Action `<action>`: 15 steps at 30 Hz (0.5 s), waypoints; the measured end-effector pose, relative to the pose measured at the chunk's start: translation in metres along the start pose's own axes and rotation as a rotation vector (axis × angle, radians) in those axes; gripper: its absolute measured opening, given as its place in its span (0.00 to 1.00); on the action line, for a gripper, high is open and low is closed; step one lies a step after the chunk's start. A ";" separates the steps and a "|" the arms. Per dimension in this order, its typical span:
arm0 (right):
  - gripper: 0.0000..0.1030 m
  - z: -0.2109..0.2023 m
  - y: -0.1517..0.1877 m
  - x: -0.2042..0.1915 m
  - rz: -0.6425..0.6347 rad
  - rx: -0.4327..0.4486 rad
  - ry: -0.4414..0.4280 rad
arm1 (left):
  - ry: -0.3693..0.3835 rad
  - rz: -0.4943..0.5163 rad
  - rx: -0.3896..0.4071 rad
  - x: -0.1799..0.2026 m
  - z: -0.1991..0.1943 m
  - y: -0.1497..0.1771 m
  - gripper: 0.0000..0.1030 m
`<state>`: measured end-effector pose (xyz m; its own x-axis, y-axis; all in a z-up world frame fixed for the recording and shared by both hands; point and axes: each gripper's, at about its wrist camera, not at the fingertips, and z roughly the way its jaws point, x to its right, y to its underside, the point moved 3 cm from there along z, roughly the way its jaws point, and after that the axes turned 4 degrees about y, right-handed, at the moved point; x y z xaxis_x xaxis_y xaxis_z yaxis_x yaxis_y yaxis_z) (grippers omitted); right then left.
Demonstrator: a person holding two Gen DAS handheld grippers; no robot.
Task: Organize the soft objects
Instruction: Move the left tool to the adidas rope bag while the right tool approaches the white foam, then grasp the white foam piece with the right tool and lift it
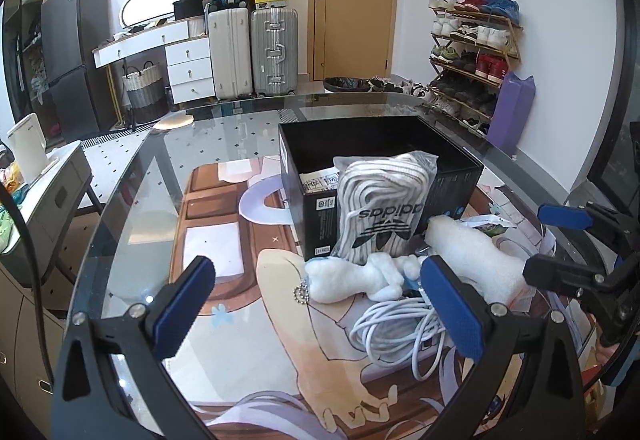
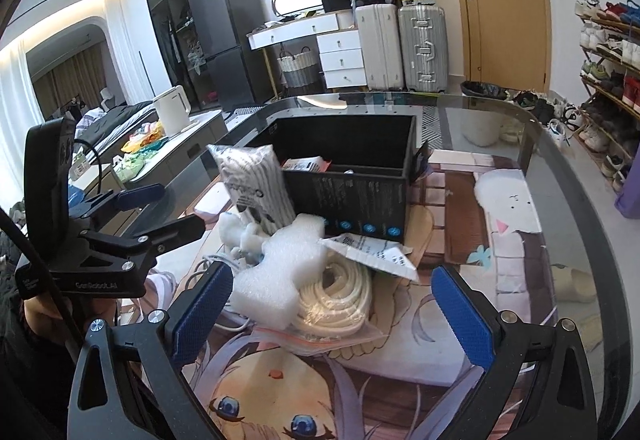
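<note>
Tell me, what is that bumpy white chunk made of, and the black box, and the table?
White chunk: looks like packing foam, with a matte, grainy, crumbly-looking surface. Black box: probably printed cardboard, with thin flat walls, a slight sheen and small labels. Table: a glass top; it reflects the room and the floor shows through it.

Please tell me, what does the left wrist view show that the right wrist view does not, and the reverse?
Only the left wrist view shows the Adidas logo on the bagged socks, a bead chain and the purple bag by the shoe rack.

Only the right wrist view shows the bagged cream rope coil, a flat white packet and the bed area far left.

Both show the black box, white foam piece, white cable, both open grippers and the suitcases.
</note>
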<state>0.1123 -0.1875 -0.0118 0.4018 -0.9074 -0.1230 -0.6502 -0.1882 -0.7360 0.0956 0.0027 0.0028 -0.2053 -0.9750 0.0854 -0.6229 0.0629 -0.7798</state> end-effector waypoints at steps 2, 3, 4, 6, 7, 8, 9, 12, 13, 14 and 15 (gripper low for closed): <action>0.97 0.002 0.001 -0.003 -0.004 -0.007 -0.013 | 0.003 0.002 -0.004 -0.001 0.001 0.001 1.00; 0.95 0.004 0.002 -0.005 -0.006 -0.011 -0.022 | 0.003 0.003 -0.006 -0.001 0.001 0.002 1.00; 0.95 0.005 0.002 -0.006 -0.006 -0.014 -0.027 | 0.002 0.003 -0.007 -0.001 0.001 0.002 1.00; 0.93 0.008 0.003 -0.010 -0.008 -0.023 -0.043 | 0.003 0.001 -0.009 -0.001 0.002 0.003 1.00; 0.90 0.009 0.003 -0.011 -0.010 -0.026 -0.049 | 0.007 -0.001 -0.010 -0.001 0.002 0.004 1.00; 0.89 0.012 0.003 -0.013 -0.011 -0.034 -0.055 | 0.008 -0.003 -0.010 -0.002 0.001 0.005 1.00; 0.88 0.013 0.003 -0.014 -0.009 -0.039 -0.059 | 0.009 -0.003 -0.010 -0.002 0.001 0.005 1.00; 0.84 0.018 0.003 -0.017 -0.003 -0.049 -0.070 | 0.008 -0.003 -0.012 -0.003 0.001 0.006 1.00; 0.84 0.020 0.003 -0.017 0.001 -0.053 -0.072 | 0.010 -0.003 -0.013 -0.003 0.002 0.006 1.00; 0.83 0.022 0.003 -0.017 0.003 -0.056 -0.076 | 0.012 -0.004 -0.014 -0.003 0.002 0.006 1.00; 0.82 0.024 0.003 -0.018 0.004 -0.060 -0.079 | 0.011 -0.004 -0.015 -0.004 0.002 0.006 1.00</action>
<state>0.1186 -0.1628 -0.0281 0.4474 -0.8762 -0.1792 -0.6885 -0.2096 -0.6943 0.0941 0.0062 -0.0036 -0.2108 -0.9729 0.0950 -0.6352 0.0625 -0.7698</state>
